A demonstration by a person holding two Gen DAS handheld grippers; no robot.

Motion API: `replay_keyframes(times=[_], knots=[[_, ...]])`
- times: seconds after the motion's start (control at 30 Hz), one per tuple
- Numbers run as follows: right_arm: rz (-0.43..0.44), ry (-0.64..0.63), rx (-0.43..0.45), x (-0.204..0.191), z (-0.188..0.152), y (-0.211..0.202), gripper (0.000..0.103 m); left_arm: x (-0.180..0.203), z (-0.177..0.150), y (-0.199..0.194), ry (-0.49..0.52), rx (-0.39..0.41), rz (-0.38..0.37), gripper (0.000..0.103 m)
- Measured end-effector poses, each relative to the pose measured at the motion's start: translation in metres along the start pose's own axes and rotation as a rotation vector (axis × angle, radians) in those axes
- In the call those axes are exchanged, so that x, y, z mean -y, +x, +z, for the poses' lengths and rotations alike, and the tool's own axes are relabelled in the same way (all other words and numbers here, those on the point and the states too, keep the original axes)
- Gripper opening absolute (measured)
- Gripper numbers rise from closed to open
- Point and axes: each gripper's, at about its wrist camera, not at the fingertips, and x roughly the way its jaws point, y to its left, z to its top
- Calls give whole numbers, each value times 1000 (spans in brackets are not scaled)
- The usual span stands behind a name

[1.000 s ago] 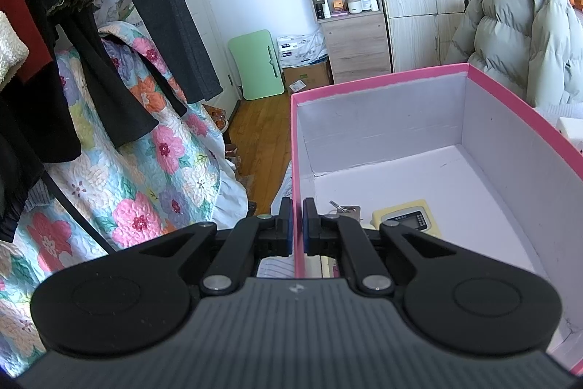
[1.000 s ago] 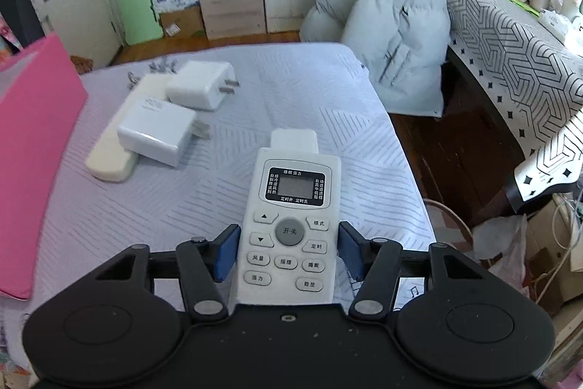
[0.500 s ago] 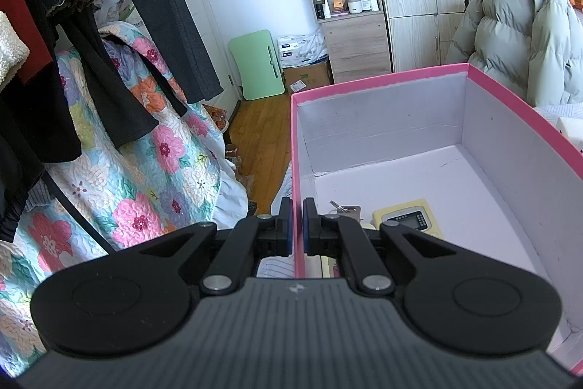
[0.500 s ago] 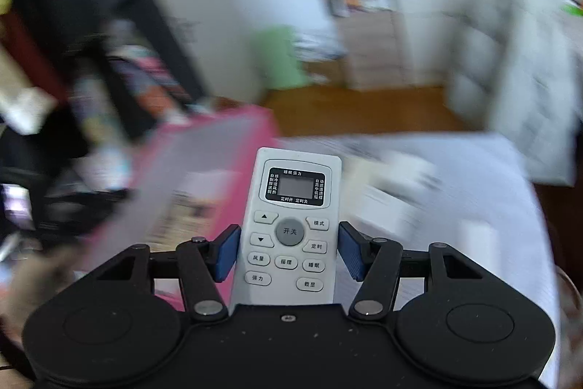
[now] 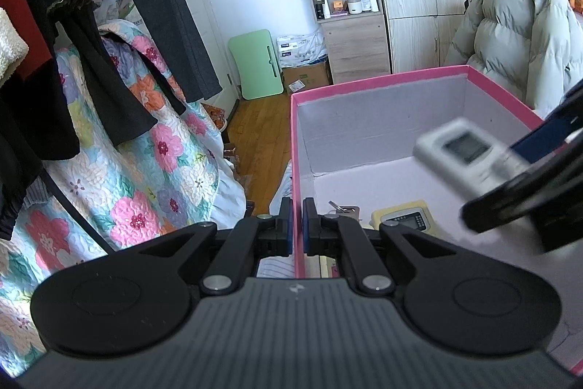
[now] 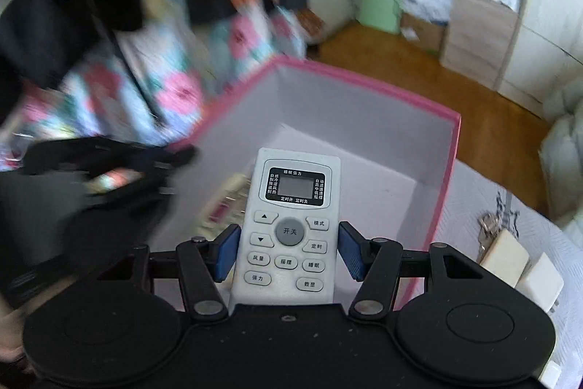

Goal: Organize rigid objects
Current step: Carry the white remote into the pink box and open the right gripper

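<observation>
A white remote [image 6: 291, 228] is held between the blue pads of the right gripper [image 6: 289, 252], one pad on each long side. The remote is held over the open pink box [image 6: 442, 170], and its screen end points away from the tongs. Inside the box, under and to the left of the remote, another thing is seen, but it is too blurred to name.

The left gripper [image 5: 297, 225] is closed tight on the near wall of the pink box [image 5: 382, 79]. Just past its tips, to the right, some keys [image 5: 344, 208] and a yellowish remote [image 5: 402, 217] are lying on the box floor. White chargers [image 6: 521, 267] are seen to the right of the right gripper, outside the box.
</observation>
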Motion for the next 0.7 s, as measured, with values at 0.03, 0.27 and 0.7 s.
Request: replay_keyframes(times=[0.03,0.27,0.7], knots=[[-26,-8,-13,-2,0,8,62,-1,0,0,-3,1,-3,4],[-132,-65,-76,-14,3,33,62,-2,-1,0,-7,4,-12,4],[-117,-56,-118,-13,2,44,62,-2,-2,1,-9,4,-15,4]])
